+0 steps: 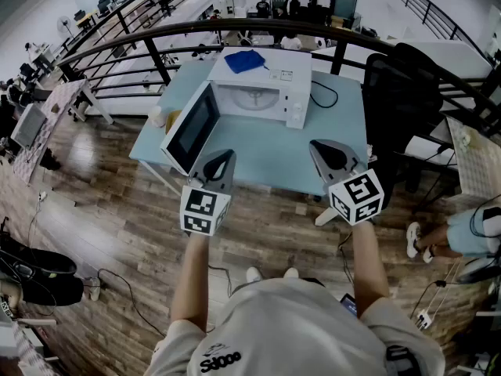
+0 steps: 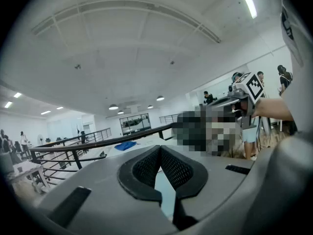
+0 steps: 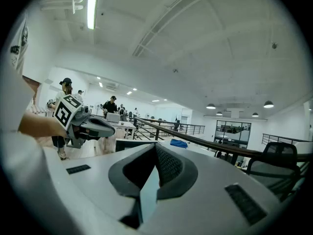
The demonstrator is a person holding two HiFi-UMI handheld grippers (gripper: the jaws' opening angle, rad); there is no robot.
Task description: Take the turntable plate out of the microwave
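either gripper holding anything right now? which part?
Nothing held. Left gripper and right gripper are both shut and empty, short of the open microwave; turntable plate sits inside it.

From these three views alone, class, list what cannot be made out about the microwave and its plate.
- Turntable plate: head view, too small and pale to trace its rim.
- Microwave's inside: gripper views, hidden behind left gripper and right gripper.
- Its controls: head view, too small.

An open-plan office mezzanine, shown by black railing [image 1: 235,28], desks [image 1: 55,108] and office chair [image 1: 399,92].
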